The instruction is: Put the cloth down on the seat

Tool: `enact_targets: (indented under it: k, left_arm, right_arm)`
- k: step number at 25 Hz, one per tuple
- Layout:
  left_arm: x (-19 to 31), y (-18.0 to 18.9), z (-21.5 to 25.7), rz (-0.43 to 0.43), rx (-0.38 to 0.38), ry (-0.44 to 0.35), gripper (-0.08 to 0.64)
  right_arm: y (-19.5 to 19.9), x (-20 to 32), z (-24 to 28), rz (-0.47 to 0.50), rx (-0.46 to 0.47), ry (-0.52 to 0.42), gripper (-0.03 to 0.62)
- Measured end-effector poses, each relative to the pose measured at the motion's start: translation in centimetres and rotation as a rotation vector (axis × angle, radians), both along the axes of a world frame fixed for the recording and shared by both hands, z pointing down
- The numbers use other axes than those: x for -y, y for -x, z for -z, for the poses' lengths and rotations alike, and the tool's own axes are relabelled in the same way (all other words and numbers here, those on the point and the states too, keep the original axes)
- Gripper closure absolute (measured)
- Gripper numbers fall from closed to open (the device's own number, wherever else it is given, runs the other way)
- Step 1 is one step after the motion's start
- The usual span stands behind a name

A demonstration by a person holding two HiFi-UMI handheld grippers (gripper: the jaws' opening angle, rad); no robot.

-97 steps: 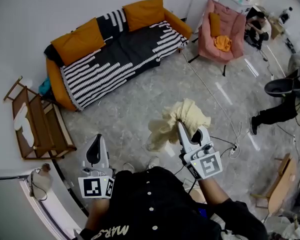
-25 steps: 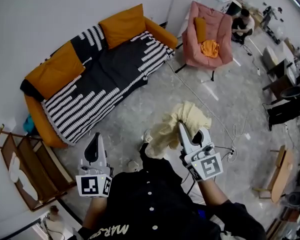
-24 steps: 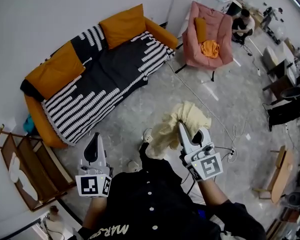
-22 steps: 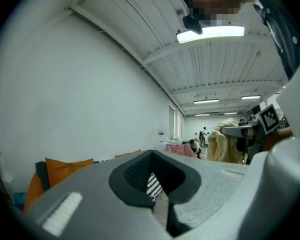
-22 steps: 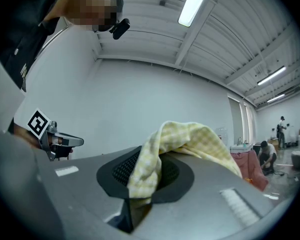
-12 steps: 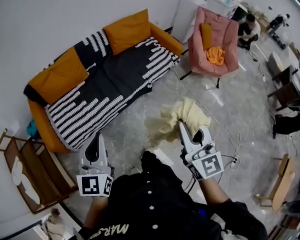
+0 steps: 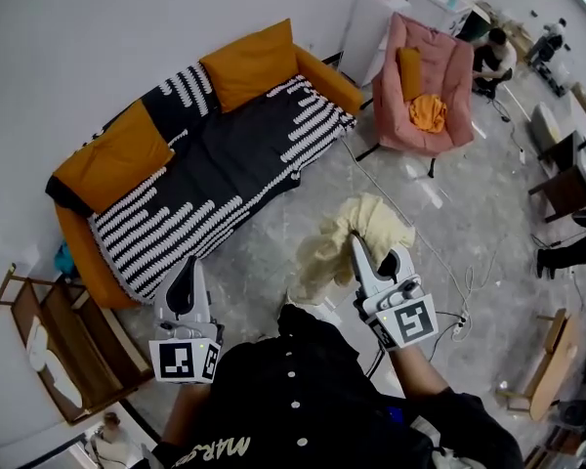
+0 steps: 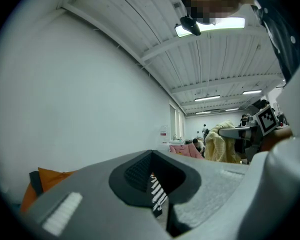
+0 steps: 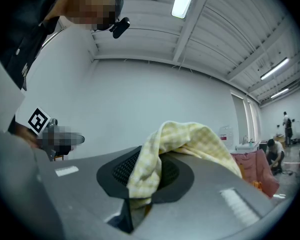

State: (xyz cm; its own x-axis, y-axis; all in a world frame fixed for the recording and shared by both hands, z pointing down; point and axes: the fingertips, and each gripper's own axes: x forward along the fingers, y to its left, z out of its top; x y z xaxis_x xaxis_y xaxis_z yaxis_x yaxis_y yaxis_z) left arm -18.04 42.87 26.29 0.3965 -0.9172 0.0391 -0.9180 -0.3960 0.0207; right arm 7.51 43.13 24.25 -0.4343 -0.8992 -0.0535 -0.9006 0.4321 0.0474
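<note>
1. Still off any seat, the cloth (image 7: pixel 366 231) shows as a pale yellow checked bundle just right of the head view's centre. It hangs over bare floor (image 7: pixel 273 233), in the same place before the person's chest as half a second ago.
2. Its holder is the right gripper (image 7: pixel 355 252). The right gripper view shows the fabric pinched between the closed jaws and draped over the upper one.
3. At lower left, the left gripper (image 7: pixel 183 283) has its jaws together on nothing and has not shifted against the body.
4. What changes is the room around them. The sofa (image 7: pixel 317 62) with its striped throw (image 7: pixel 215 189) fills the upper left and reaches lower into the frame than a few seconds ago. A shoe (image 7: pixel 313 308) shows just under the cloth, so I judge the person is walking toward the sofa.
5. Further off, a pink armchair (image 7: pixel 410 125) stands at upper right with an orange item (image 7: pixel 429 112) on it, well apart from the cloth.
6. Judged from this, the carry is under way and the release has not begun. The sofa looks the likelier seat, though that is not certain.
</note>
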Motion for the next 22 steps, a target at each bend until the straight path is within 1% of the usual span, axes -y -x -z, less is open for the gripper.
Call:
enact_targets:
  k: [6,10,13,18,22]
  left_arm:
    - [3.7,-0.5,0.5,0.042,-0.002,-0.006,0.56]
    - [6.2,-1.8,1.4,0.047,0.004,-0.038,0.56]
    - [7.8,-3.0,1.1,0.047,0.008,-0.038,0.56]
    - [10.4,-5.1,0.8,0.043,0.01,-0.028,0.56]
    - [12.3,-6.3,0.5,0.045,0.009,-0.024,0.56]
  right_arm:
    - [-0.9,4.9,1.2,0.025,0.015,-0.038,0.525]
    - [-1.5,7.6,2.0,0.045,0.027,-0.071,0.525]
    - [-2.4,9.2,1.5,0.052,0.016,-0.062,0.525]
    - [-4.7,12.1,1.7,0.045,0.034,-0.068,0.525]
    - [-6.1,13.7,0.9,0.046,0.028,-0.056,0.525]
